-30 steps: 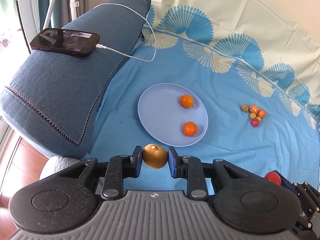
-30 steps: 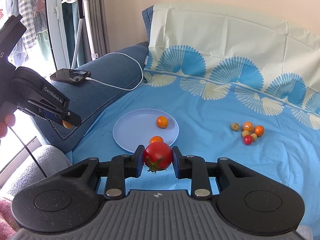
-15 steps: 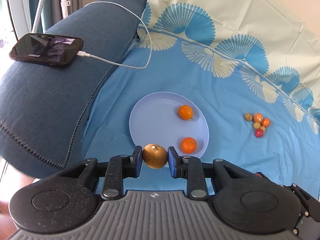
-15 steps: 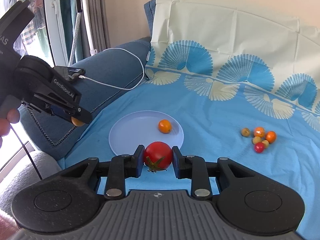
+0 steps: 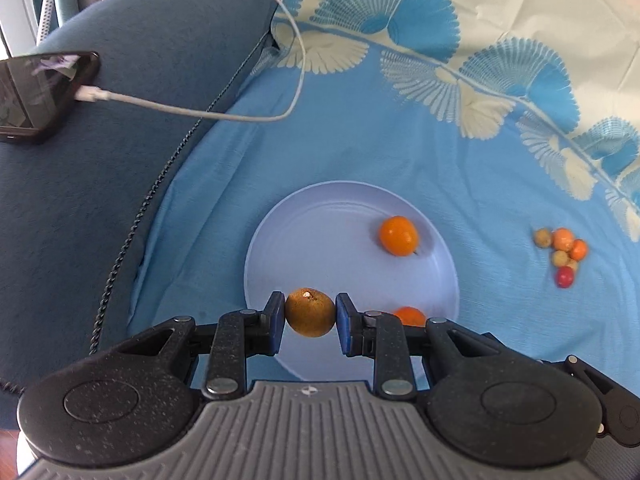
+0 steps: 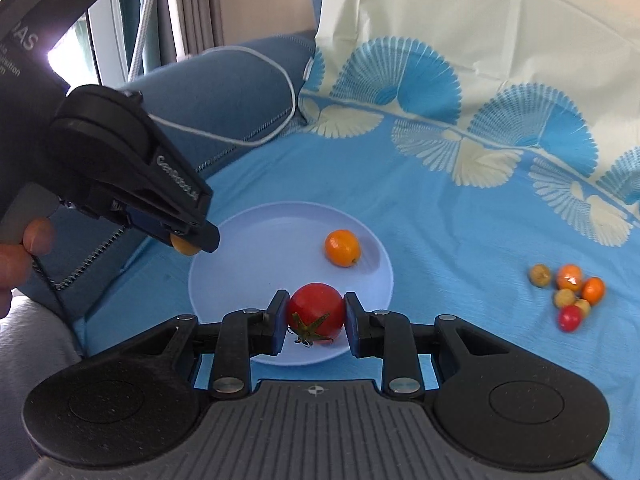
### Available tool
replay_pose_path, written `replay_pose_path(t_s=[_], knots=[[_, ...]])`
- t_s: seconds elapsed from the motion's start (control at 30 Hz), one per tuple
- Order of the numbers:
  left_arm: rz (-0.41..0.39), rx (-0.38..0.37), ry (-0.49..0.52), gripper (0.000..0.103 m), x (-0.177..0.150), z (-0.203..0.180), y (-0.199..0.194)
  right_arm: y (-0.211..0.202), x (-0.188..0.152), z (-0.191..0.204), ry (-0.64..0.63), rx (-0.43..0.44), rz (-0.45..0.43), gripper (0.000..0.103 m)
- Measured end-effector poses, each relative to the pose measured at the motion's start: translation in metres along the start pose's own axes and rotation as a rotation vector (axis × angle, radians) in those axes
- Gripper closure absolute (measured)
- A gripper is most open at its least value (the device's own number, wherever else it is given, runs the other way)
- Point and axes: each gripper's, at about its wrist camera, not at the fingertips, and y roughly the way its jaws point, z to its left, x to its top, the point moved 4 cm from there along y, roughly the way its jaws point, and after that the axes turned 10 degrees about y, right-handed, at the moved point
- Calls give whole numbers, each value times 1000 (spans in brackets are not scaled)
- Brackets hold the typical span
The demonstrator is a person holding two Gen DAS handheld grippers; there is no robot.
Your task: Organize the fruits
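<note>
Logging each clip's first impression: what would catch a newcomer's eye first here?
A red tomato clamped in the right tool and a brown fruit clamped in the left tool, both over the pale blue plate. An orange fruit lies on the plate, and small mixed fruits cluster on the sheet to its right.

Phone [image 5: 38, 96] cropped — second orange [image 5: 409, 316] half-hidden.

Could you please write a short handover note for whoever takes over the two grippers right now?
Left gripper: shut on a brown round fruit, above the near left part of the plate.
Right gripper: shut on a red tomato, above the plate's near edge.
Done: two orange fruits lie on the plate, one at, one partly hidden at.
Left: set down both held fruits; the cluster of small fruits is on the blue cloth to the right.
</note>
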Motion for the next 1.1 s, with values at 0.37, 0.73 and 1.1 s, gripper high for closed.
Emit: replay_pose_path(t_s=[0.37, 0.73, 1.1], knots=[[-7, 58, 56, 24, 15, 1, 37, 62, 0, 0, -44, -30, 76, 72], [-147, 82, 15, 0, -21, 14, -53, -1, 10, 2, -52, -25, 13, 12], [-151, 111, 4, 0, -92, 10, -125, -108, -39, 15, 28, -56, -44, 1]])
